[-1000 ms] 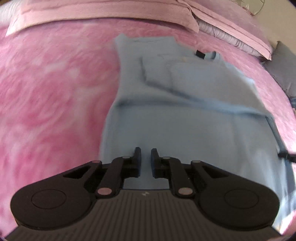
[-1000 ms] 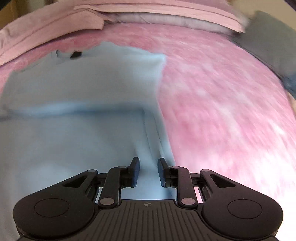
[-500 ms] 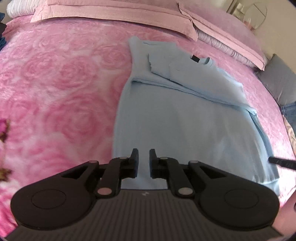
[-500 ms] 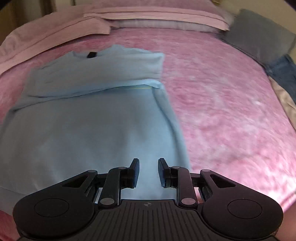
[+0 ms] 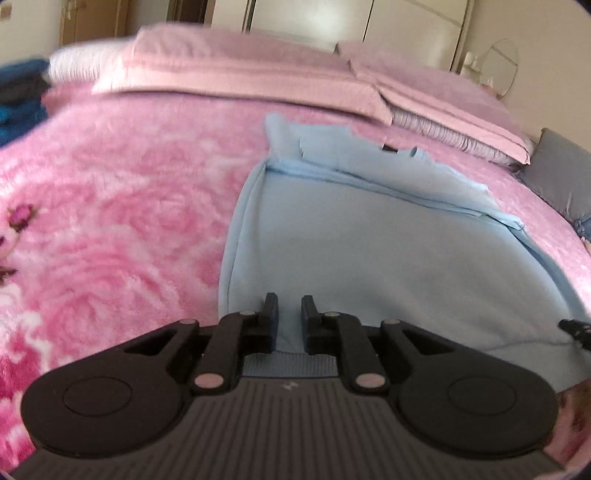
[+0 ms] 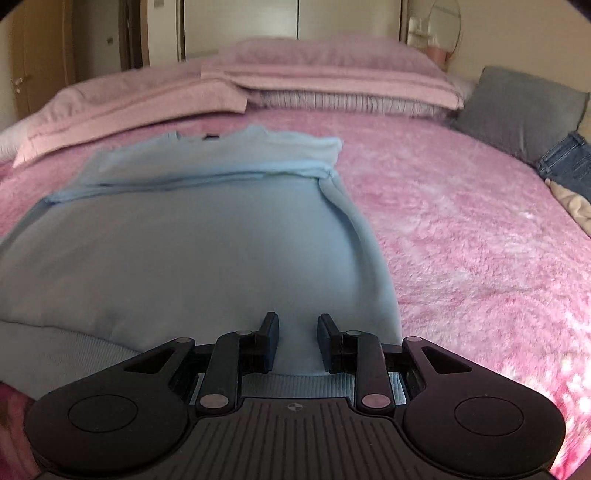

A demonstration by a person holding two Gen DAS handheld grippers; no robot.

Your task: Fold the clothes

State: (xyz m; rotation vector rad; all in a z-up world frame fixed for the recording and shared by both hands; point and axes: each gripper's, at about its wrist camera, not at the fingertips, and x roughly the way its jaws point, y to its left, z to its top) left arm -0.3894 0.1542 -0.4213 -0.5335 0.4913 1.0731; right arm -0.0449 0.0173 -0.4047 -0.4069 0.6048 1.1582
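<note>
Bedroom surroundings, both wrist views.

Pink rose-print blanket [image 5: 122, 221] covers the bed. Pink pillows [image 5: 240, 79] lie along its far edge at 12 o'clock, with a striped layer [image 6: 332, 99] under the right-hand one. Grey cushion [image 6: 517, 110] at 2 o'clock, denim garment [image 6: 565, 158] just beside it, pale cloth [image 6: 572, 203] nearer. Dark blue fabric [image 5: 18, 96] at 10 o'clock, blurred. Round mirror [image 6: 445, 26] at 1 o'clock; wardrobe doors [image 6: 240, 26] behind the pillows.

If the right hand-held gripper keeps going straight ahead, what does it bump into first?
Probably the light blue sweater. The right hand-held gripper points along it from the hem, jaws open, toward the folded sleeves. How high it hovers is unclear.
</note>
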